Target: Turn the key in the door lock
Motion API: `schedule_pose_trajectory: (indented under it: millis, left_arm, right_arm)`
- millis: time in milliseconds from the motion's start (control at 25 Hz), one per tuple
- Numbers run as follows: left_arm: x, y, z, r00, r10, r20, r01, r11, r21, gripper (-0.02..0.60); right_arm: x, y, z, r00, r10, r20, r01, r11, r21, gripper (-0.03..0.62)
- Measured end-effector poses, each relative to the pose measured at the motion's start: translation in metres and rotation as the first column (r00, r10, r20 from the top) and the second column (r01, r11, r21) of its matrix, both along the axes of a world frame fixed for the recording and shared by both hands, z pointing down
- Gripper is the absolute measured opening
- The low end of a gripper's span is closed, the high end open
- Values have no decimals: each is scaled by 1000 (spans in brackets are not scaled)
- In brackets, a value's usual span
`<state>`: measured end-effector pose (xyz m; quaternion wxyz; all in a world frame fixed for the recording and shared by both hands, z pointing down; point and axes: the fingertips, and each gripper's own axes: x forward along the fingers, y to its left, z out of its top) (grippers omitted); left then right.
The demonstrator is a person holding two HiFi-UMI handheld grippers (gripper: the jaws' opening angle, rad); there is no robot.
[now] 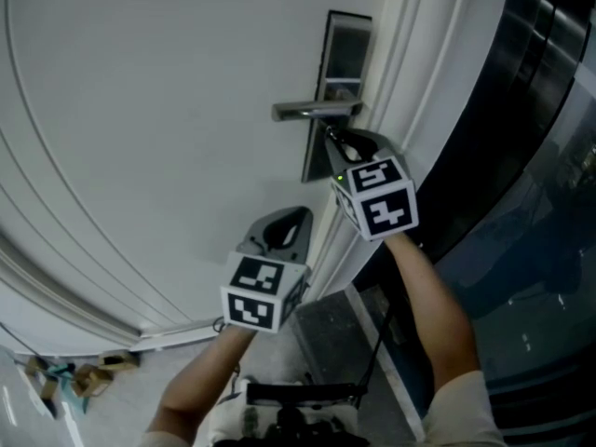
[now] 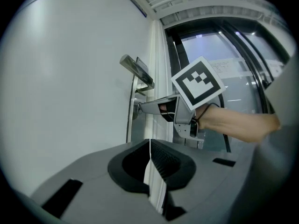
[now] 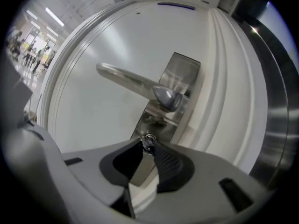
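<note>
The right tongs (image 3: 149, 149) pinch the key (image 3: 148, 139) at their tips, seated in the lock (image 3: 160, 121) under the door handle (image 3: 131, 83), ready for twisting. The left tongs (image 2: 150, 171), pressed together and empty, hang clear below them.

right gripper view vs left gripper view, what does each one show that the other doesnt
Only the right gripper view: a close look at the key in the lock, pinched between the jaws of the right gripper.
Only the left gripper view: the right gripper from the side with its marker cube, the forearm behind it, and the left gripper, jaws together on nothing.
Both: the white door, the handle and the lock plate.
</note>
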<state>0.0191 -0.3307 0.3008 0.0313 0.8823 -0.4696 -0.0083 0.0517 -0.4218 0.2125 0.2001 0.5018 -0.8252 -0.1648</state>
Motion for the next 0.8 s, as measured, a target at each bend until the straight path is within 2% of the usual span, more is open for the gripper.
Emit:
schedule_pose_trajectory:
  millis: [40, 80, 160, 320, 400, 560, 720, 800]
  left_arm:
    - [0, 0, 0, 1000, 0, 0, 0, 1000, -1, 17]
    - [0, 0, 0, 1000, 0, 1, 0, 1000, -1, 17]
    - [0, 1, 0, 1000, 1, 2, -1, 1000, -2, 17]
    - [-1, 0, 0, 1000, -1, 0, 1, 1000, 0, 17]
    - [0, 0, 0, 1000, -1, 1, 1, 1000, 1, 17]
    - [-1, 0, -1, 1000, -2, 0, 2, 1000, 3, 17]
    - [-2, 0, -1, 1000, -2, -2, 2, 1000, 4, 17]
    - [-1, 0, -1, 1000, -1, -2, 1, 1000, 3, 17]
  right_arm:
    - [1, -1, 0, 998, -12, 70, 14, 999, -35, 85]
    - [2, -1, -1, 987, -23, 158, 35, 997, -75, 20]
    - [4, -2, -2, 951, -31, 307, 76, 988, -135, 21]
    - [5, -3, -2, 904, -24, 427, 108, 979, -174, 21]
    - [7, -3, -3, 851, -16, 525, 146, 967, -208, 23]
    - [9, -5, -3, 713, 22, 701, 238, 933, -270, 28]
    - [10, -6, -2, 604, 52, 796, 302, 908, -289, 32]
    - [12, -6, -2, 520, 80, 850, 345, 891, -295, 34]
